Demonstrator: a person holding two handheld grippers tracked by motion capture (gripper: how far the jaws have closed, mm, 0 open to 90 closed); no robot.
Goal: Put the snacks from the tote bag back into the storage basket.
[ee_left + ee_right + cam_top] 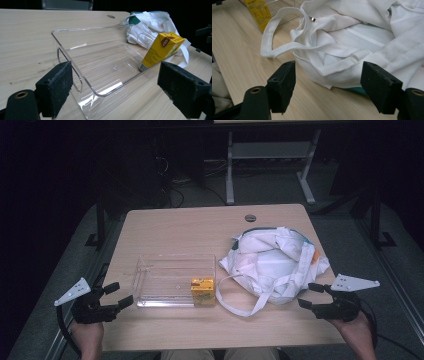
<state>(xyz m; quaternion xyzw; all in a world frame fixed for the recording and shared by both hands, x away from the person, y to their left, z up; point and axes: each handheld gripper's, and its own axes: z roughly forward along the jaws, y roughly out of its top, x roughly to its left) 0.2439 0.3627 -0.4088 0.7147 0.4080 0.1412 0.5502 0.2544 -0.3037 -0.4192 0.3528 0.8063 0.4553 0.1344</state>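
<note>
On the bench (pixel 165 325): one clear tray (pixel 172 280), one yellow carton (pixel 202 292) in its corner, one white bag (pixel 272 265) beside it. Left tool (pixel 119 294) and right tool (pixel 310 295) — both wide apart, holding nothing.

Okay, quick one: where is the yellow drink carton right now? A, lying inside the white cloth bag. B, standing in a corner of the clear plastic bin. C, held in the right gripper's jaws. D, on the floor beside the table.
B: the yellow carton stands upright inside the clear plastic bin, in the near corner next to the white cloth bag.
</note>
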